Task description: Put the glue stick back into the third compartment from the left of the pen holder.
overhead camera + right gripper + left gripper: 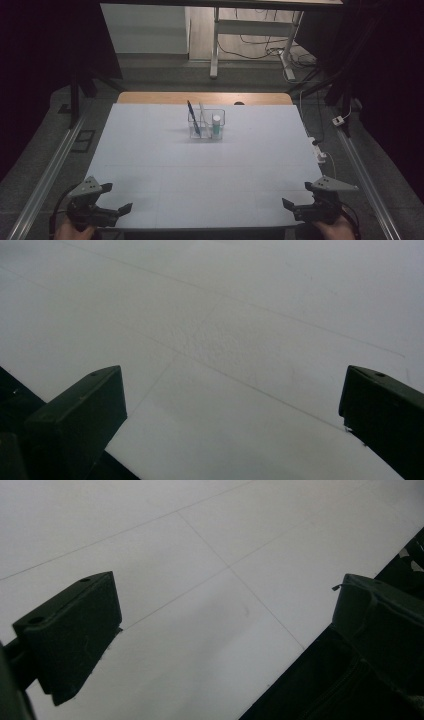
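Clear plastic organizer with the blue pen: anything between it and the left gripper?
Nothing. In the high view only bare white tabletop lies between the left gripper and the clear plastic organizer holding the blue pen.

Colours, quick rundown: desk (165, 165) top is plain white w/ faint thin grid lines across it, far edge strip is light wood/tan. Both tools are black, left tool (116, 199) and right tool (296, 196), each w/ a grey plate on top. Clear organiser (220, 116) mid-desk has a dark blue pen (193, 117) and a teal bottle (216, 127) w/ white cap. Floor (45, 145) is grey; rest of the bg is pretty much black.
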A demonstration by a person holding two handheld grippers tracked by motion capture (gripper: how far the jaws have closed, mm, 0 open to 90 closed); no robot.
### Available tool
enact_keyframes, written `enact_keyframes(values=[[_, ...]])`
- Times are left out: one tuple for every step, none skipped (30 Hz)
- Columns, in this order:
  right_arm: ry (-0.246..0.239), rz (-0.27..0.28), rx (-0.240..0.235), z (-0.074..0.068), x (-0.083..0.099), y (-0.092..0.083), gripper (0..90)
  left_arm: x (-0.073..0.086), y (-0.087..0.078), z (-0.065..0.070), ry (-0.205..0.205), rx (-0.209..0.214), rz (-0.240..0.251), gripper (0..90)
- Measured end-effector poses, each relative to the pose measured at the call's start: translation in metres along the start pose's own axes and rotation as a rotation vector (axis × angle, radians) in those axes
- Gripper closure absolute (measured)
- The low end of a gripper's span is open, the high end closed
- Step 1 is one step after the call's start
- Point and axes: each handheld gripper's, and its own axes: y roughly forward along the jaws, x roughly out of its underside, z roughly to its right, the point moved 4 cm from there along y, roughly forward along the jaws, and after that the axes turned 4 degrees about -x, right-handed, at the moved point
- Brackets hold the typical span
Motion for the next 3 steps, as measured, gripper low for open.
enact_keyframes(values=[[0.006,-0.005,0.002,0.0,0.0006,0.0,0.0,0.0,0.0001,0.0,0.0,0.0,-0.001,0.0],[0.006,-0.006,0.002,0.0001,0.0007,-0.0001,0.0,-0.0004,0.0002,0.0,0.0,0.002,0.001,0.0],[0.003,-0.008,0.006,-0.0001,0.0008,-0.0001,0.0,-0.0009,0.0004,0.0001,-0.001,0.004,0.001,0.0]])
